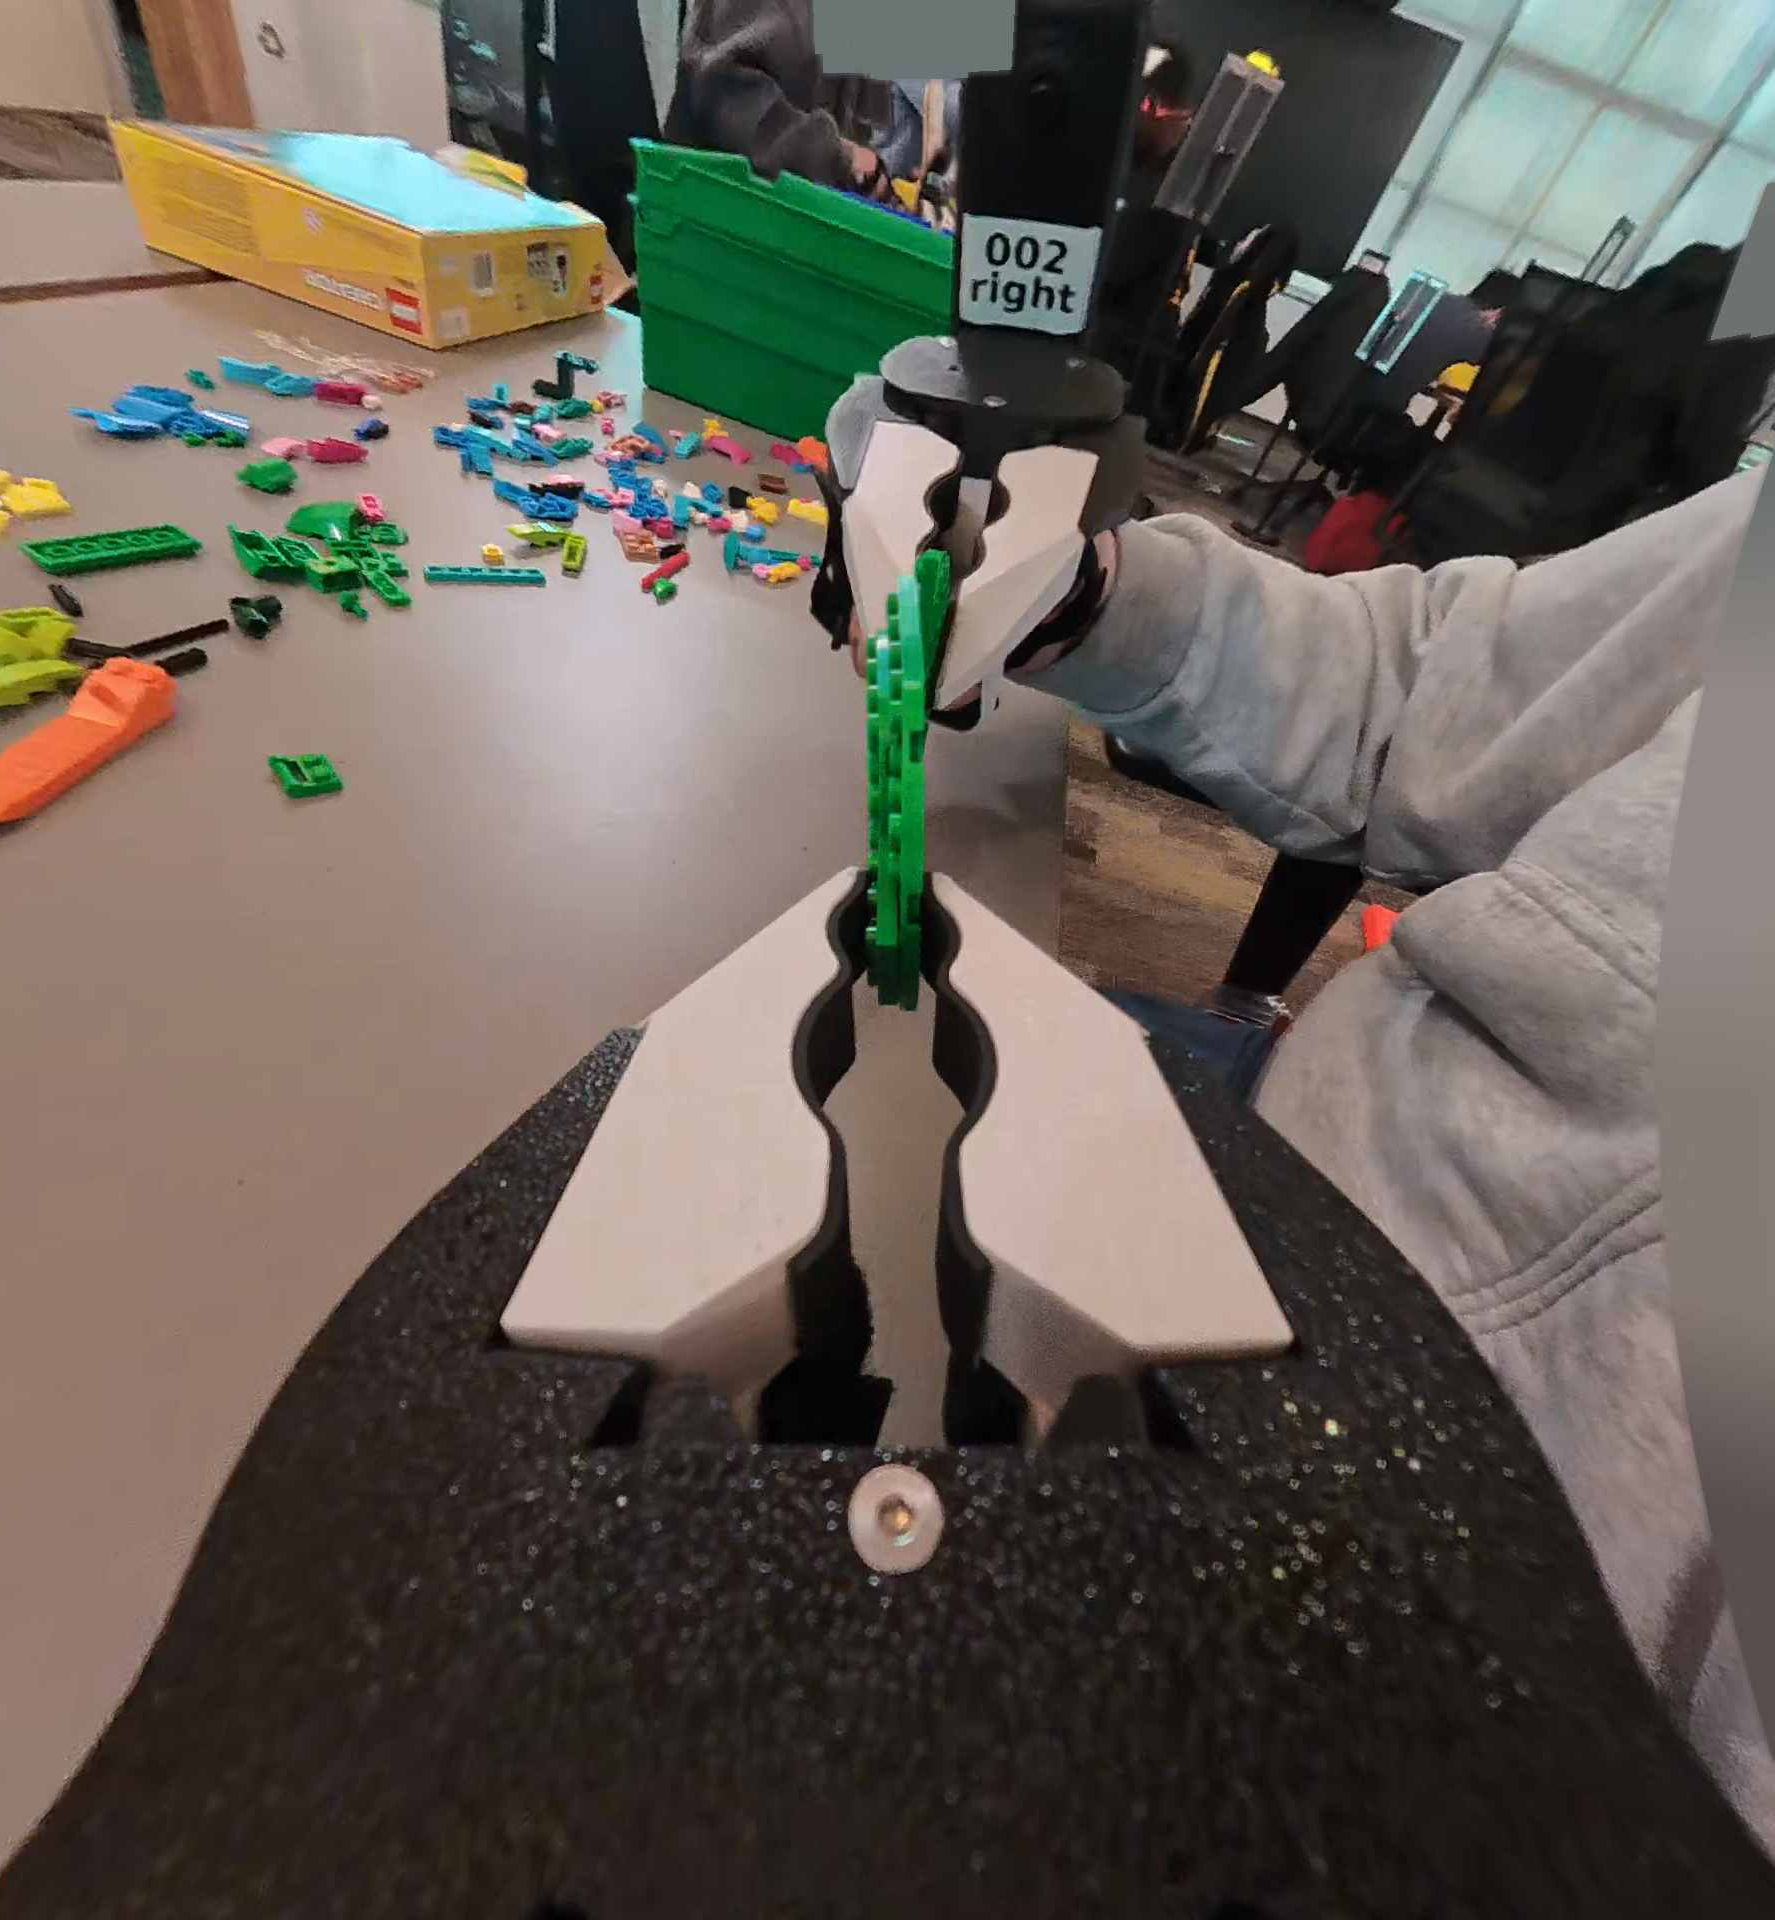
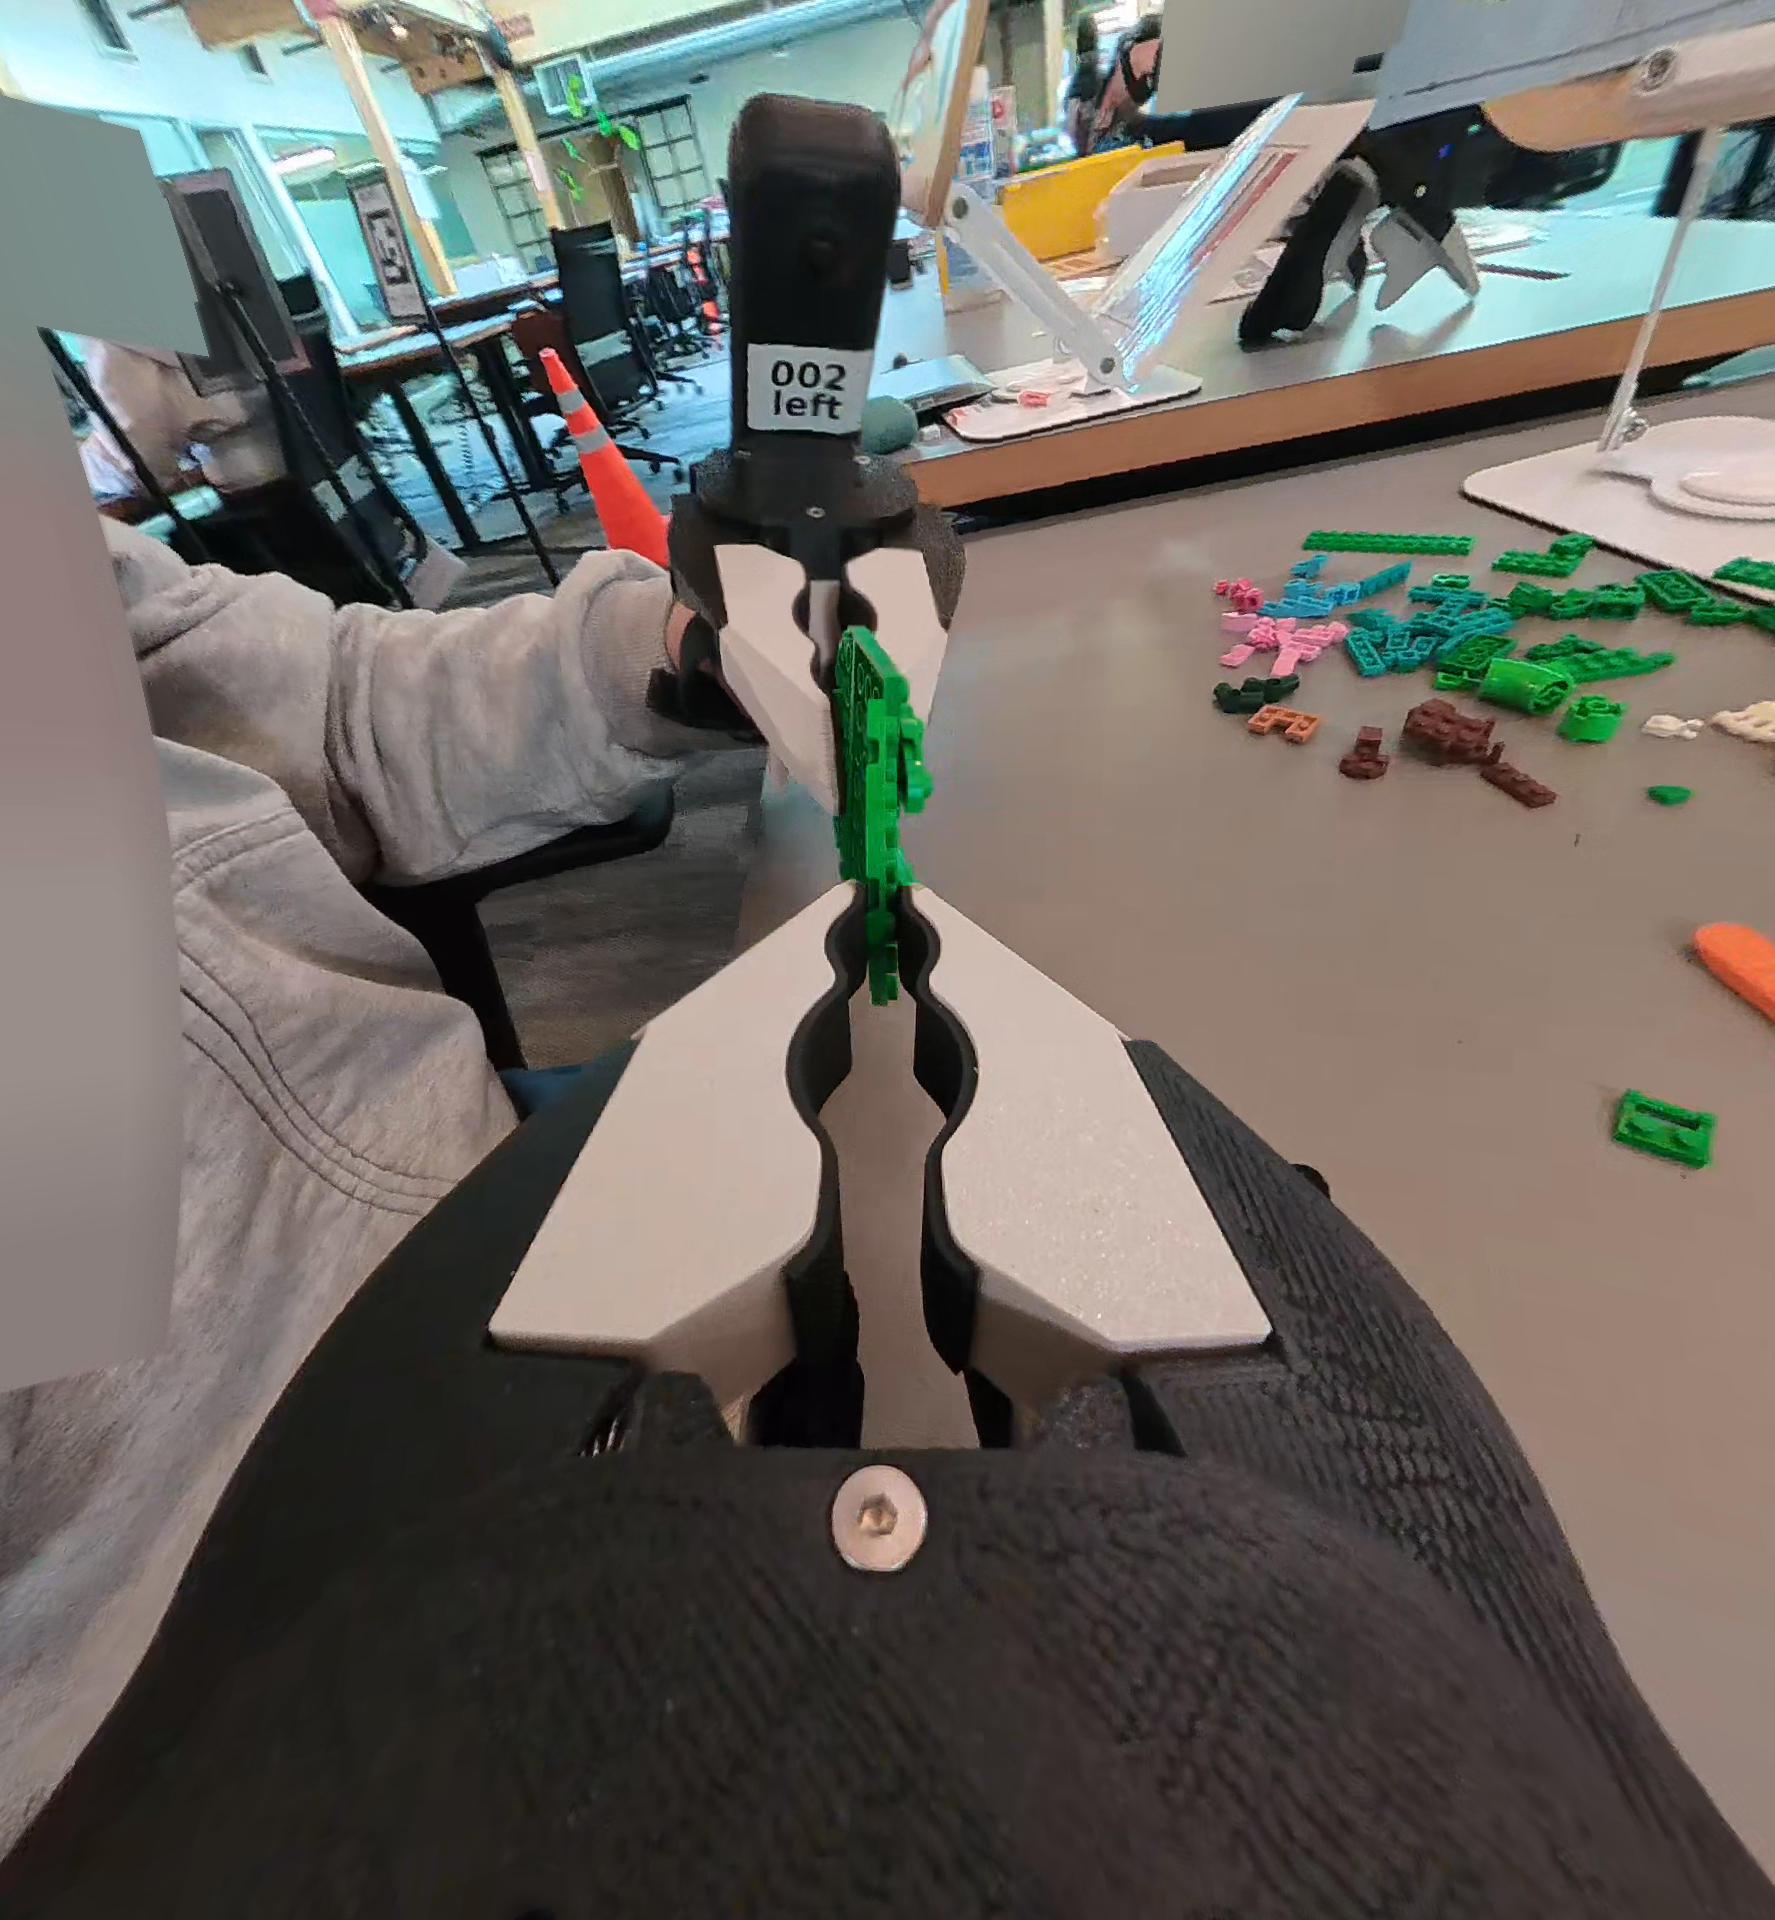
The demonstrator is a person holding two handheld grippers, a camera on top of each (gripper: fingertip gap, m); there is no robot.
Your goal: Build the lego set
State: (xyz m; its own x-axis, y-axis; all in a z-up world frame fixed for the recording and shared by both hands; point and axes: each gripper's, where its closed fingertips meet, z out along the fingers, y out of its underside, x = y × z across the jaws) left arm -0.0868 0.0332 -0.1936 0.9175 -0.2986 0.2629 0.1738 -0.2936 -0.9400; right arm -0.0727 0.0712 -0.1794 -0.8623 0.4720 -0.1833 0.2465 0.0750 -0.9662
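1. Held up in the air over the edge of the bench (image 1: 509, 935): a flat green brick plate (image 1: 898, 790), made of thin green pieces stuck together, standing on its edge.
2. Pinched at one end by the left gripper (image 1: 895, 914), both pads pressed tight on the plate.
3. Pinched at the other end by the right gripper (image 2: 878, 925), closed tight on the same plate (image 2: 872, 790), pads pressing from both sides.
4. Pointed at each other, tip to tip, with the plate stretched between them; seen from the left side, the right gripper (image 1: 940, 582) up high with a white sticker on its black handle.
5. Behind each gripper, a grey sleeve (image 1: 1330, 665) of the person holding it.
6. Just beside, on the bench, one small green piece (image 1: 305, 775) lying alone.
7. Near that, an orange wedge tool (image 1: 62, 748) lying flat.
8. Farther off, a spread of loose little bricks (image 1: 592, 488) in blue, pink, green and yellow.
9. More loose pieces on the other side: green, teal and pink ones (image 2: 1465, 634), and some brown ones (image 2: 1454, 738).
10. At the far end of the bench, a yellow box (image 1: 363, 239) and a green bin (image 1: 779, 301).
11. Off the bench, on the floor, an orange cone (image 2: 608, 468).
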